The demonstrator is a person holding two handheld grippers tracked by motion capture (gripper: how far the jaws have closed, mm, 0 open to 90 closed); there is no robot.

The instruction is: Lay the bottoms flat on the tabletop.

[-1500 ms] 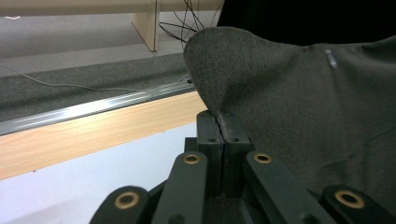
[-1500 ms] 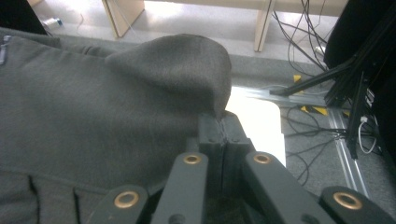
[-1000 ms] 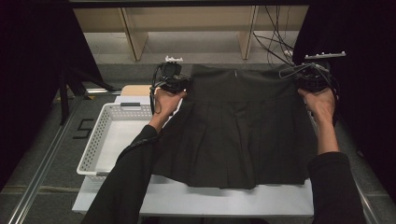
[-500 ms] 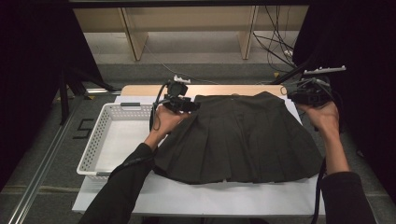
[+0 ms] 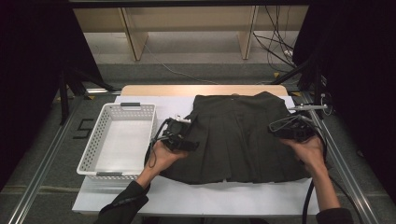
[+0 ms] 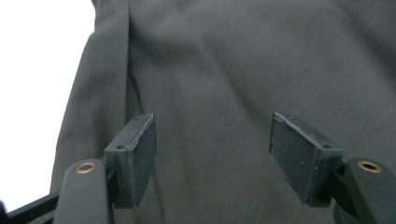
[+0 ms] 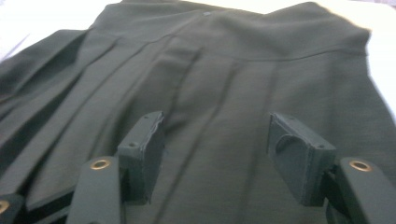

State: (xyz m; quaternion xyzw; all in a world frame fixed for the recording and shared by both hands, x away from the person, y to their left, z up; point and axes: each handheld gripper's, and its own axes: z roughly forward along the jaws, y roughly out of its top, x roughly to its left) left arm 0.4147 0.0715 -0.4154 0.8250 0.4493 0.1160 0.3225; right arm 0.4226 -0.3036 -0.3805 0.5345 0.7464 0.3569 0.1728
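A dark pleated skirt (image 5: 243, 135) lies flat on the white table top (image 5: 201, 196), waistband at the far side and hem toward me. My left gripper (image 5: 180, 140) hovers over the skirt's left edge, and in the left gripper view it (image 6: 212, 154) stands open above the cloth (image 6: 224, 70) with nothing between its pads. My right gripper (image 5: 292, 128) is over the skirt's right side. In the right gripper view it (image 7: 215, 156) is open too, looking along the pleats (image 7: 210, 79) toward the waistband.
A white perforated basket (image 5: 93, 149) sits empty at the left of the table, close beside the skirt. Metal rails run along both table sides. Cables (image 5: 275, 42) and wooden shelf legs (image 5: 133, 39) lie on the floor beyond the far edge.
Both grippers let go of the skirt's top corners and drew back toward me. The skirt, held up a second ago, now lies flat on the table.
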